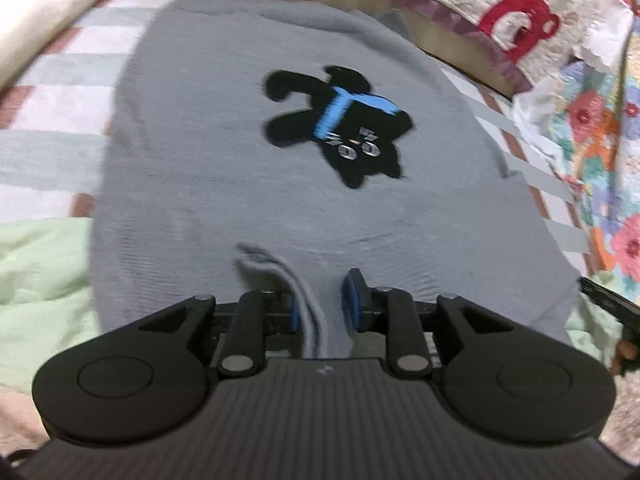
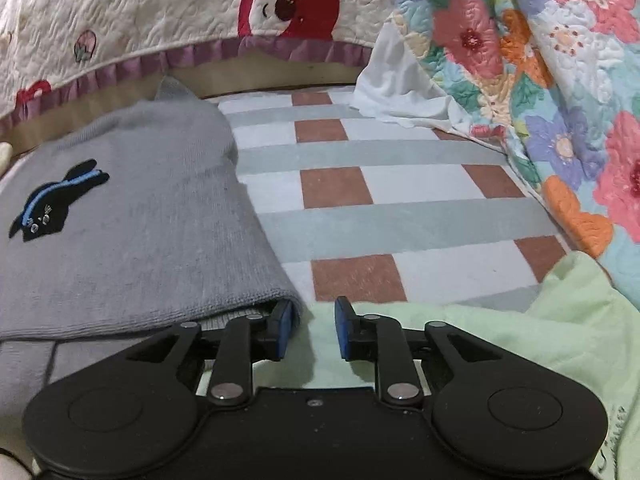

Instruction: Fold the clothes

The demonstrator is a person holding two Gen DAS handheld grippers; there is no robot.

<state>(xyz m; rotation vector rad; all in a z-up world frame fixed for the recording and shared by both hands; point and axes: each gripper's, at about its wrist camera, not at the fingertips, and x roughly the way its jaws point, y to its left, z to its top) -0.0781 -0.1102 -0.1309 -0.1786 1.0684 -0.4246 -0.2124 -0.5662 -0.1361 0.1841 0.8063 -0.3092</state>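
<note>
A grey knit sweater [image 1: 248, 176] with a black cat patch [image 1: 340, 124] lies spread on the checked bed cover. My left gripper [image 1: 322, 300] stands at its near edge with the jaws apart, and a raised fold of grey fabric [image 1: 316, 312] runs between the pads, which do not pinch it. In the right wrist view the sweater [image 2: 152, 216] lies at left, folded over at its right edge. My right gripper [image 2: 312, 328] is open and empty, just right of the sweater's near corner, its left pad [image 2: 283, 326] touching the fabric edge.
The bed cover [image 2: 400, 216] has white, grey-green and brown checks. A pale green cloth [image 2: 520, 332] lies near me. A bear-print quilt [image 2: 160, 20] hangs behind, a floral quilt [image 2: 560, 100] piles at right, and a cream pillow [image 1: 44, 12] lies at far left.
</note>
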